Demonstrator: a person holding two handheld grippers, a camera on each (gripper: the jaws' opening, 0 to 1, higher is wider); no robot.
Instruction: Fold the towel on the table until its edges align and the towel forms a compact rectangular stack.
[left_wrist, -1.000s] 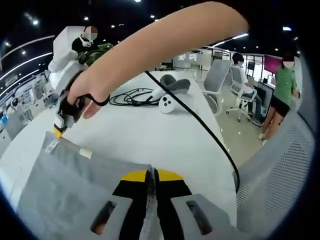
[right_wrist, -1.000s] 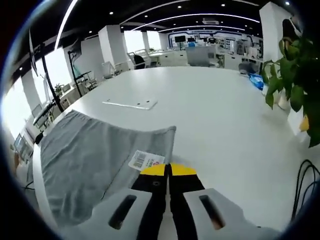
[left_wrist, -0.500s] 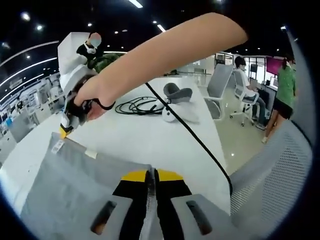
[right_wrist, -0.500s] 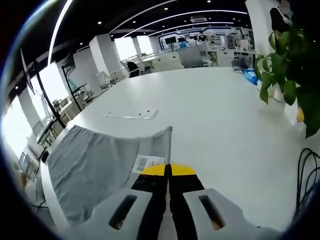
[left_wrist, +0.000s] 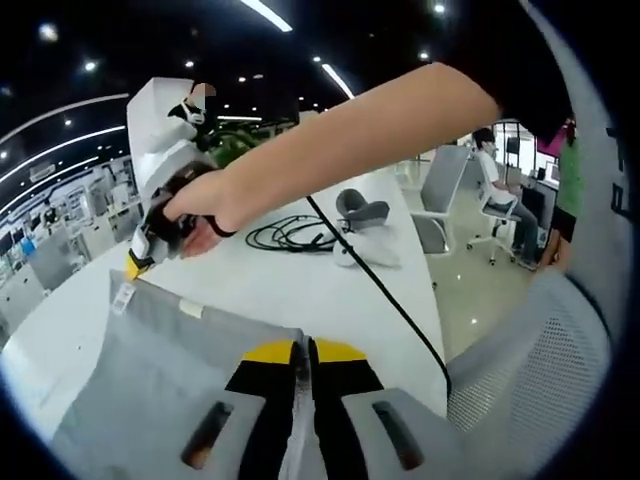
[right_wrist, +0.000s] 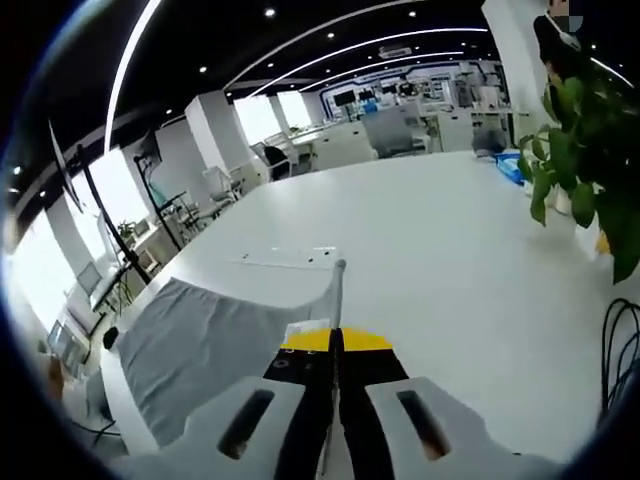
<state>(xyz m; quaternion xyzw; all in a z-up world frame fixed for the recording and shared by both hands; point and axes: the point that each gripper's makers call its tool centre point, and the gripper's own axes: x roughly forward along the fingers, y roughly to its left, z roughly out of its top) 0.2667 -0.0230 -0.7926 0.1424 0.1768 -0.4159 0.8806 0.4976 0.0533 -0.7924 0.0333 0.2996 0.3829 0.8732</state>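
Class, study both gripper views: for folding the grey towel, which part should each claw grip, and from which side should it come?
Grip the two corners of one short edge. The towel hangs from exactly those: the left claw is shut on one corner, the right claw on the labelled corner. Come from outside the edge, claw pointing inward across the cloth; the thin hem slips between the jaws.

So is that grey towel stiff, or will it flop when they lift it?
Probably floppy: the grey towel drapes from the right gripper down to the table. Likely light, since the left gripper and the right one each hold up an edge by a pinch.
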